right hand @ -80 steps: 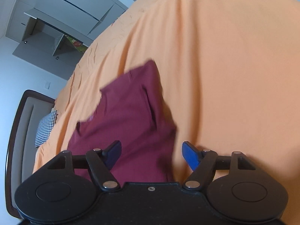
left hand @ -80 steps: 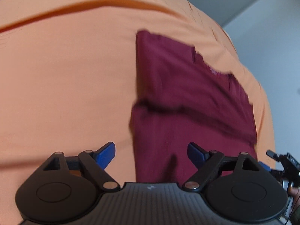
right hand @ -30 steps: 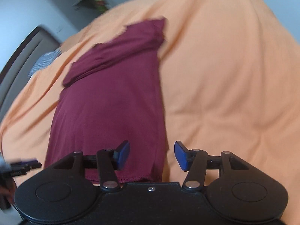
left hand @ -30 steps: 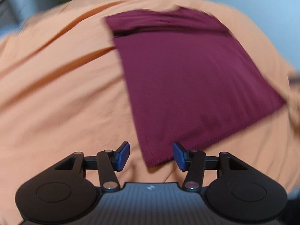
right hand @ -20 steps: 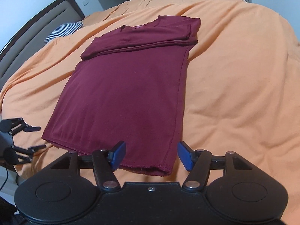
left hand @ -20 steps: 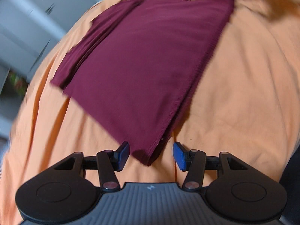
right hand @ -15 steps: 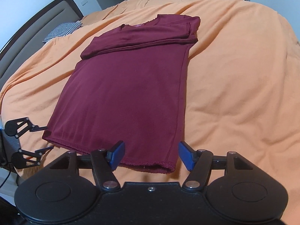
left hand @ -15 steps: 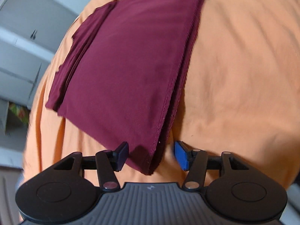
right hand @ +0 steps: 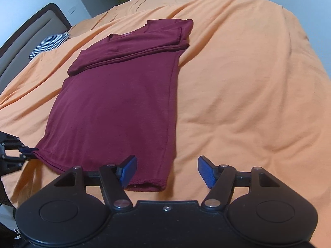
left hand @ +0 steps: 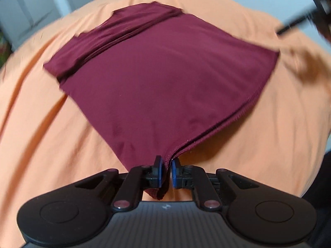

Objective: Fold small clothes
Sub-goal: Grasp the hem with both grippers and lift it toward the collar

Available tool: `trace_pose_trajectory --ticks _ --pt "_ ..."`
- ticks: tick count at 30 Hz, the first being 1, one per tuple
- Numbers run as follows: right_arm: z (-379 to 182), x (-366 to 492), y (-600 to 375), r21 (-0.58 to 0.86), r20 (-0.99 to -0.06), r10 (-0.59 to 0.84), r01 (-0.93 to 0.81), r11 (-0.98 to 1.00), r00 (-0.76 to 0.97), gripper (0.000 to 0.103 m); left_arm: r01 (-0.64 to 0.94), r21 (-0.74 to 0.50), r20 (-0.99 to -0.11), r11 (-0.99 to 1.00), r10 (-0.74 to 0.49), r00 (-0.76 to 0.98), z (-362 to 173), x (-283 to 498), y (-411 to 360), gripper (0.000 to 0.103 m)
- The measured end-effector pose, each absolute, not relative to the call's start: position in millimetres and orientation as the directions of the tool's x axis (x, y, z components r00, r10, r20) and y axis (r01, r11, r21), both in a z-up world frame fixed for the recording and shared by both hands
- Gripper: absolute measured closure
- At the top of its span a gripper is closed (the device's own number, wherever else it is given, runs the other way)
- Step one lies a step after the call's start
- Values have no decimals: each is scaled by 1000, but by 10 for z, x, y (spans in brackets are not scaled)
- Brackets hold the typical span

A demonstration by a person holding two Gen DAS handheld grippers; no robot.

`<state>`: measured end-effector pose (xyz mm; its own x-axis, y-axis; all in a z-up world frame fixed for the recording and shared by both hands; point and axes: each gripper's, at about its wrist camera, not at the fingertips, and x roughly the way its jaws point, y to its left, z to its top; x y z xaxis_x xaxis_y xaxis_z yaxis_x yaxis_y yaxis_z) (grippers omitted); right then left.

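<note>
Item: left claw (left hand: 165,172), jaws just closed, gripping the near-left hem corner of our maroon shirt (right hand: 115,111). Right claw (right hand: 167,170) gaped over the near-right corner, ungripped. Shirt flat on the orange bed (right hand: 238,82); we judged lifting could begin once the right corner was taken.

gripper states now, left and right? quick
Left gripper: jaws have just closed, shut on the corner of the shirt's hem.
Right gripper: open, holding nothing; the shirt's other hem corner lies between its fingers.
</note>
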<state>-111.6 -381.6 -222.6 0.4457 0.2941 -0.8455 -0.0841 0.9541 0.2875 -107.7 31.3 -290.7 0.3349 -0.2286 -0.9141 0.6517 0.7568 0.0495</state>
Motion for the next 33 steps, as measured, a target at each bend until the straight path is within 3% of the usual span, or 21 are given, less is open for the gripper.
trace_pose_trajectory --ticks 4,13,21,26,28,29,30,33 --pt "-2235 -1074 -3837 281 -851 295 -98 955 435 35 586 -90 -908 805 -308 284 -2800 -902 462 94" --pt "-2234 -984 -3748 300 -842 322 -120 946 434 35 629 -41 -899 776 -304 316 -2682 -643 427 95" --pt "-2254 -1115 -3237 55 -885 316 -598 800 343 34 632 -22 -889 775 -304 342 -2622 -355 384 95" --pt "-2400 -1154 -3058 -101 -884 287 -750 654 369 36 589 -57 -887 806 -312 341 -2669 -267 441 95" --pt "-2489 -1154 -3004 -136 -892 281 -803 580 354 58 569 -71 -886 820 -313 341 -2703 -239 481 95" --pt "-2535 -1122 -3006 -131 -901 279 -821 556 333 91 560 -79 -888 825 -313 337 -2715 -211 508 95" --pt "-2572 -1063 -3034 -105 -912 280 -831 546 299 97 553 -82 -885 829 -316 342 -2709 -190 530 95" --pt "-2477 -766 -3229 64 -903 375 -794 604 212 97 525 -87 -876 846 -316 364 -2670 -59 610 95"
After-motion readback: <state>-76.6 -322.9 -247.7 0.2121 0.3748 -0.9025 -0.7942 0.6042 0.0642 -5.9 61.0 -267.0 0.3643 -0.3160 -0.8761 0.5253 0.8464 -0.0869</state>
